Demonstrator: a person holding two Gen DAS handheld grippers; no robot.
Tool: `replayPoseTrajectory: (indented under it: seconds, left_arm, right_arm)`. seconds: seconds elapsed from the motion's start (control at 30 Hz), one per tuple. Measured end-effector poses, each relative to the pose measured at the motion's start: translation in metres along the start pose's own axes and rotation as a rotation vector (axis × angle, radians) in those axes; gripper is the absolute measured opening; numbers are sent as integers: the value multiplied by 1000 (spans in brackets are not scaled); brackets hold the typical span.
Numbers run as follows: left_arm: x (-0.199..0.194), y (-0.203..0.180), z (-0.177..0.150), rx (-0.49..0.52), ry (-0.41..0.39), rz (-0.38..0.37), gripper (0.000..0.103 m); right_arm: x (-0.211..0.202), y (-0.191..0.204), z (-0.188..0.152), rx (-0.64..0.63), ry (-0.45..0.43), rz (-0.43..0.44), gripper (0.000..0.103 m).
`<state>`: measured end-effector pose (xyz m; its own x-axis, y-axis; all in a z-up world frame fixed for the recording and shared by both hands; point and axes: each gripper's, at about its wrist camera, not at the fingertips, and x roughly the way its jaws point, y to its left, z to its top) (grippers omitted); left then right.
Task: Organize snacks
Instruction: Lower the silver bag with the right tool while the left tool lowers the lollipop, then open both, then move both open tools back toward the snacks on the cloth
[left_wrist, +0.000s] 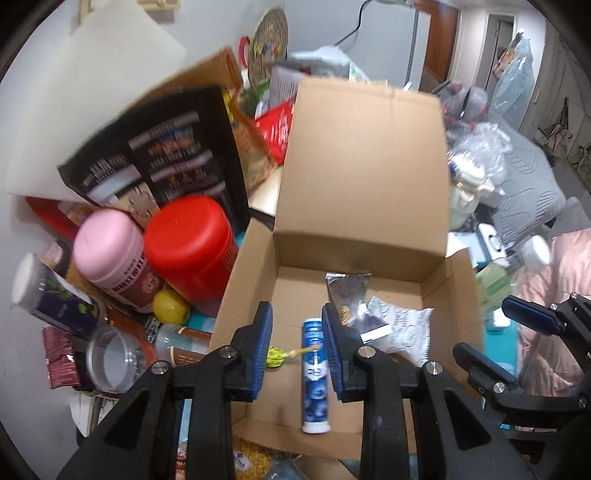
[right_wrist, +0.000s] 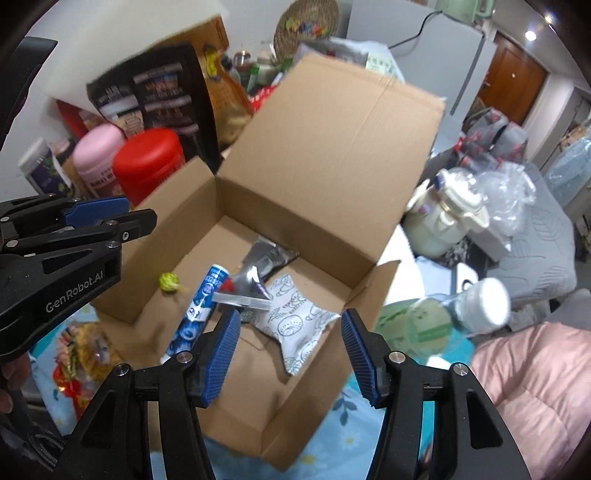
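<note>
An open cardboard box (left_wrist: 255, 266) (right_wrist: 177, 206) holds a blue tube (left_wrist: 314, 380) (right_wrist: 194, 314), a yellow-green lollipop (left_wrist: 275, 357) (right_wrist: 168, 281), a silver foil packet (left_wrist: 345, 291) (right_wrist: 255, 291) and a white printed pouch (left_wrist: 404, 328) (right_wrist: 295, 328). My left gripper (left_wrist: 297, 350) is open and empty above the box's near side; it also shows in the right wrist view (right_wrist: 110, 218). My right gripper (right_wrist: 290, 354) is open and empty over the box's near right corner; it shows at the right of the left wrist view (left_wrist: 491, 332).
Left of the box stand a red canister (left_wrist: 190, 240) (right_wrist: 147, 162), a pink-lidded jar (left_wrist: 109, 247) (right_wrist: 96, 155), a black printed bag (left_wrist: 166, 155), a yellow ball (left_wrist: 170, 306) and a clear jar (left_wrist: 110, 360). Right are a cream jug (right_wrist: 447, 214), bottles (right_wrist: 443, 317) and pink bedding (right_wrist: 532, 387).
</note>
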<state>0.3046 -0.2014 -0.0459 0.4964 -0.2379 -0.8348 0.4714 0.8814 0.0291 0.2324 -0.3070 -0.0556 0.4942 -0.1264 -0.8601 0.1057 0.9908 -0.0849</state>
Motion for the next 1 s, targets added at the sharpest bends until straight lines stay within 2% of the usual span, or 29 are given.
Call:
replayPoseTrajectory:
  seconds: [0.4, 0.7, 0.9, 0.93, 0.97, 1.0]
  left_arm:
    - [-81, -17, 0, 0, -104, -26, 27]
    - [-130, -32, -20, -35, -153, -12, 27]
    - [-158, -37, -46, -94, -169, 4, 29]
    - [-162, -38, -52, -103, -169, 11, 32]
    - [-164, -39, -57, -109, -171, 13, 47]
    - [-168, -40, -62, -115, -172, 11, 71]
  right_arm:
    - [-82, -8, -13, 20, -126, -1, 61]
    - [-121, -12, -42, 5, -170, 43, 61]
    - [-141, -15, -64, -19, -194, 78, 63]
    - [-145, -14, -70, -25, -198, 86, 63]
    - [-147, -14, -74, -33, -201, 92, 63]
    - [-149, -13, -77, -36, -203, 96, 64]
